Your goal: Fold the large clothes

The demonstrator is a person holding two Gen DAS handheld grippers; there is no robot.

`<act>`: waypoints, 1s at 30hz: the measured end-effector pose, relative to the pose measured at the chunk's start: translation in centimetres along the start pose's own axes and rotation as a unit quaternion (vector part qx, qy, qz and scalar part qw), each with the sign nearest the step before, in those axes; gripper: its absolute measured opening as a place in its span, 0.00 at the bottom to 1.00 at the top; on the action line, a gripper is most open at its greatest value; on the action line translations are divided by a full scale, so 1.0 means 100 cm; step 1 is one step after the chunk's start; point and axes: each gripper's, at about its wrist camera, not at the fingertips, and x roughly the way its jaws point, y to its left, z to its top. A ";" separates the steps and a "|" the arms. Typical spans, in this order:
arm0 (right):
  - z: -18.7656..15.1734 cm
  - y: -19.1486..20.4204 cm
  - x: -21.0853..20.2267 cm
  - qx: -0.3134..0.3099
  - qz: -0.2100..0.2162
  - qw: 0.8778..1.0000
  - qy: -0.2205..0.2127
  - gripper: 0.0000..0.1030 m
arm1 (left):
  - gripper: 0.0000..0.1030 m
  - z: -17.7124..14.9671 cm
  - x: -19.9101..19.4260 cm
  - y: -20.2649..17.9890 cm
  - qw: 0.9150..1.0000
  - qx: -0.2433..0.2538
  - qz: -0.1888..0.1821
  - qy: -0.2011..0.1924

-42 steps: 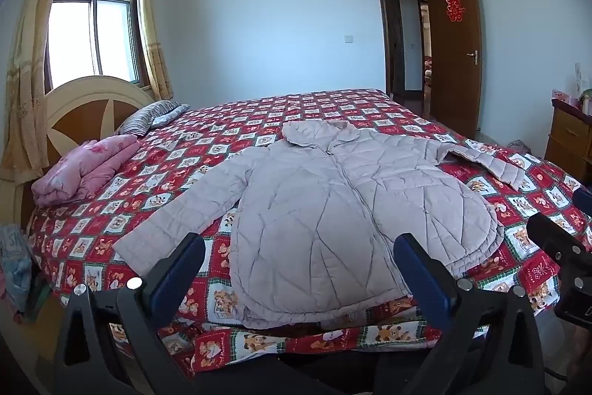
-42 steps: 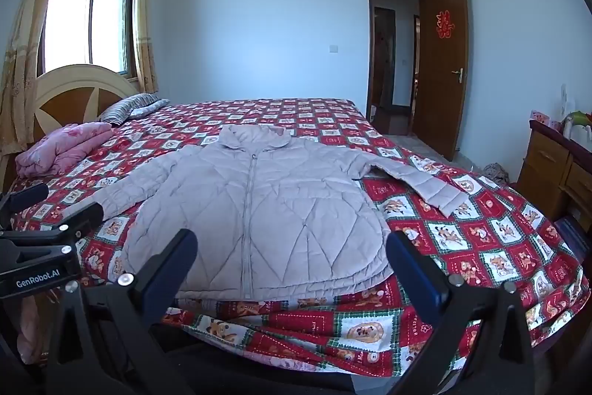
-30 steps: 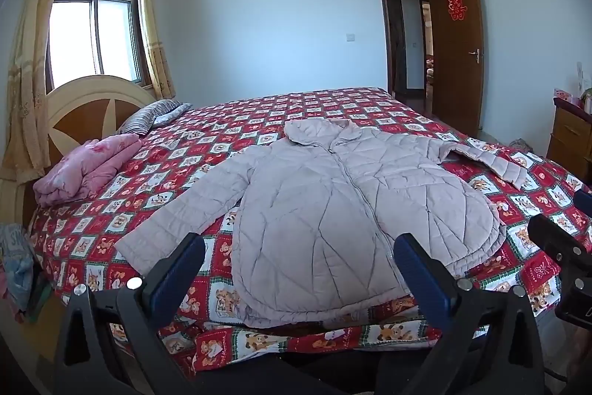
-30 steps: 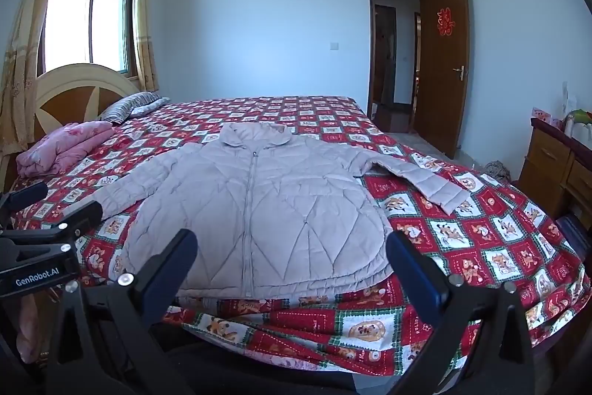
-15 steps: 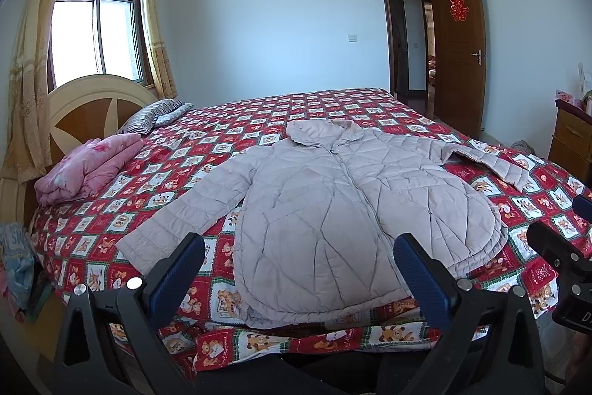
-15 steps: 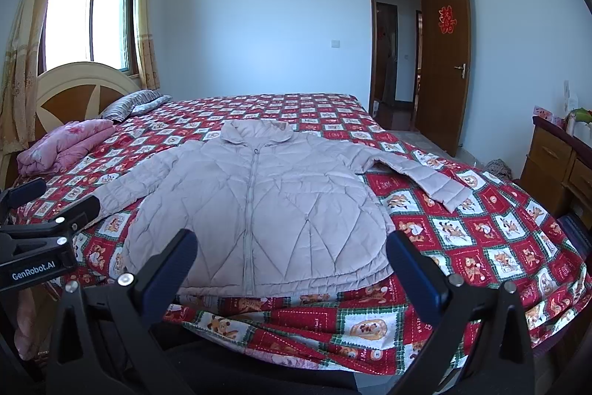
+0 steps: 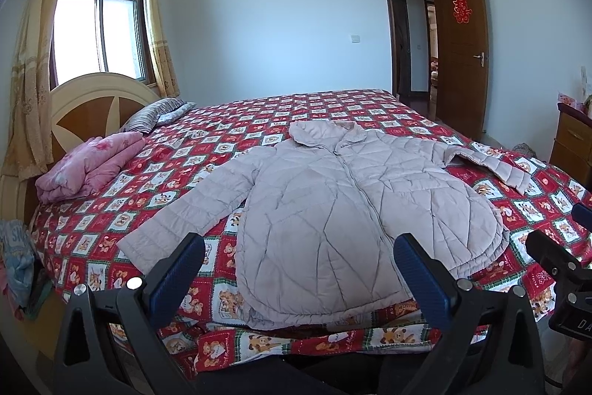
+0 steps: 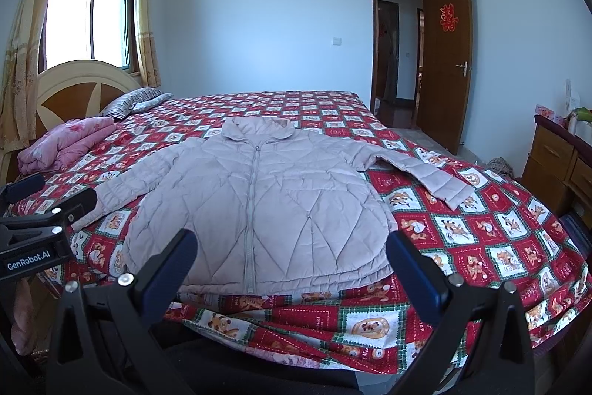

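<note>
A pale pink-grey quilted puffer jacket lies flat, zipped, front up, on the bed, collar away from me, both sleeves spread out. It shows in the right wrist view too. My left gripper is open and empty, held in front of the jacket's hem, apart from it. My right gripper is open and empty, also short of the hem. Each gripper shows at the edge of the other's view.
The bed has a red patterned quilt. A folded pink blanket and striped pillow lie near the headboard. A wooden dresser stands at right. An open door is behind.
Both grippers have drifted slightly; the jacket sits a little higher in both views. Nothing was grasped and the jacket has not moved.
</note>
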 end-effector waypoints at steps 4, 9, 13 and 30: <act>-0.001 0.001 0.000 0.000 0.001 1.000 0.000 1.00 | 0.99 0.001 -0.001 0.001 1.000 -0.001 0.001 -0.001; 0.000 0.000 0.000 0.000 0.000 1.000 0.001 1.00 | 0.99 0.001 0.000 0.002 1.000 -0.003 0.001 0.000; -0.002 0.002 0.001 -0.001 0.001 1.000 0.001 1.00 | 0.99 0.001 -0.001 0.001 1.000 -0.002 0.000 -0.001; -0.002 0.003 0.001 0.000 0.001 1.000 0.002 1.00 | 0.99 -0.001 0.000 -0.001 1.000 0.000 -0.003 0.003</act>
